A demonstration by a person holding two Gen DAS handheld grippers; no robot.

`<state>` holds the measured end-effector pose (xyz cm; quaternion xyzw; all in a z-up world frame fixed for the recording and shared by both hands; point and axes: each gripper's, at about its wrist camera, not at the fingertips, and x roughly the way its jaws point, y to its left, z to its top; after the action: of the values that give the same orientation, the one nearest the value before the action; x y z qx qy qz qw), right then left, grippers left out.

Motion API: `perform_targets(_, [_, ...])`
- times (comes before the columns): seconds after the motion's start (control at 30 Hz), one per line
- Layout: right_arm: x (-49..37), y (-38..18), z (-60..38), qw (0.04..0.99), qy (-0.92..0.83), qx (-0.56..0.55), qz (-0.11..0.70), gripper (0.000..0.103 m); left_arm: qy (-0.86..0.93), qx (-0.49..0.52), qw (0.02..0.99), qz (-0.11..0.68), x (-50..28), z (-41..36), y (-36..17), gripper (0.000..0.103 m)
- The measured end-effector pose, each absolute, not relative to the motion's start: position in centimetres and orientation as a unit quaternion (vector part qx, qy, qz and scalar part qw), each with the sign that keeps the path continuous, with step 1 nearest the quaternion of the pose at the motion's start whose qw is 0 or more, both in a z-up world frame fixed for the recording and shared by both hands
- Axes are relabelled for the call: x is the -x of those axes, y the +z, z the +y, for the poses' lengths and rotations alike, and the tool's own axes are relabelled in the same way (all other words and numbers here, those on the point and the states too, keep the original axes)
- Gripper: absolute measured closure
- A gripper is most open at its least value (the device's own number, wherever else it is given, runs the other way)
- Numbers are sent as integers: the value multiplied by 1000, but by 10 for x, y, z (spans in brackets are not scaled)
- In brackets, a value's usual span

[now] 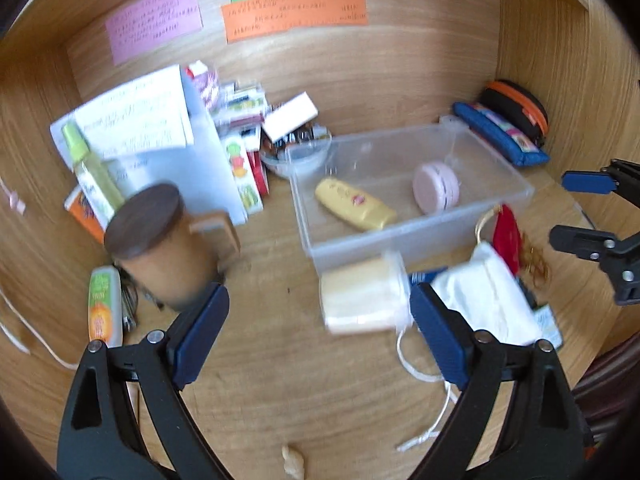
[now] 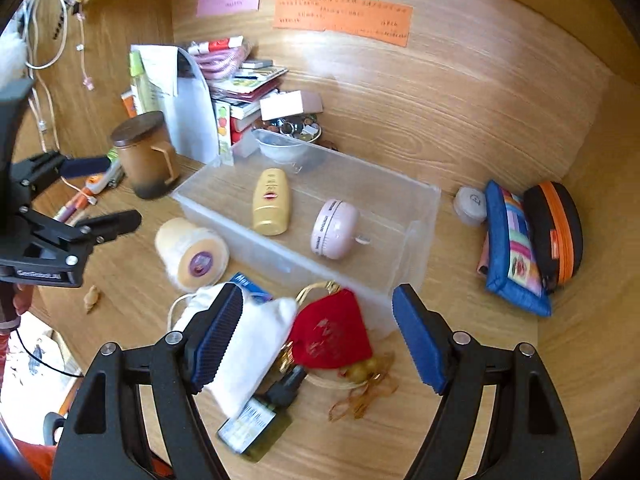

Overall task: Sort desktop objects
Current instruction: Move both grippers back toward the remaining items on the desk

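A clear plastic bin (image 1: 500,194) (image 2: 416,216) stands mid-desk and holds a yellow bottle (image 1: 354,204) (image 2: 271,208) and a pink round case (image 1: 436,187) (image 2: 335,229). A cream roll (image 1: 362,295) (image 2: 192,254) lies in front of the bin. My left gripper (image 1: 320,336) is open and empty, just short of the roll. My right gripper (image 2: 318,336) is open and empty above a red pouch (image 2: 330,334) (image 1: 506,238), with a white cloth bag (image 2: 250,354) (image 1: 486,300) and a dark green bottle (image 2: 256,420) beside it.
A brown lidded mug (image 1: 160,246) (image 2: 146,152) stands left of the bin. Papers and boxes (image 1: 160,136) pile at the back left. A blue pouch (image 2: 514,248) and a black-orange case (image 2: 556,232) lie at the right. An orange-green tube (image 1: 105,304) lies by the mug.
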<state>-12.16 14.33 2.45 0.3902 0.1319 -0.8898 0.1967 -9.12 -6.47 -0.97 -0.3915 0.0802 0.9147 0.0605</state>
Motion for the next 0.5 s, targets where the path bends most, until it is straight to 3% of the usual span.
perform_targets(0.5, [69,-40,177,200,-885,-420,30,27,903,423,39,61,21,-100,-63,10])
